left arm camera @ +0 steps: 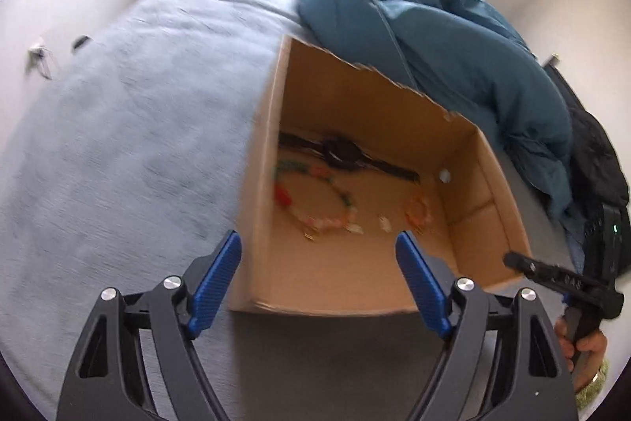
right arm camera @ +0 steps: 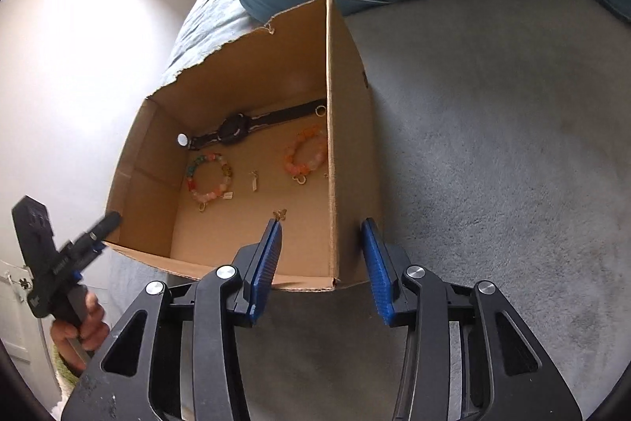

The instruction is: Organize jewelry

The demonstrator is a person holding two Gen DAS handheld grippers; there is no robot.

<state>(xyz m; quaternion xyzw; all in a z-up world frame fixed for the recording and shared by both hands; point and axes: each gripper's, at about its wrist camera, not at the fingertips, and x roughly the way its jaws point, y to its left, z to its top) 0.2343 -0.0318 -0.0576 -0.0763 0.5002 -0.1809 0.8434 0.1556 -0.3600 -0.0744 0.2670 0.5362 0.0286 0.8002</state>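
In the left wrist view, the left gripper (left arm camera: 317, 255) stands spread wide with nothing between its blue pads, poised over the near left corner of the cardboard box (left arm camera: 398, 101) in the middle of the frame. The jewelry lies just beyond, up-frame: a multicoloured bead bracelet (left arm camera: 311, 198) nearest, an orange bead bracelet (left arm camera: 418, 210) to its right, and a black watch (left arm camera: 343, 152) stretched along the far wall.

In the right wrist view, the right gripper (right arm camera: 321, 251) is partly spread and empty, straddling the box's right wall at lower centre. A small gold charm (right arm camera: 279, 214) lies just above its left pad, so I judge the right hand nearer to it. The watch's long axis runs left to right, slightly tilted.
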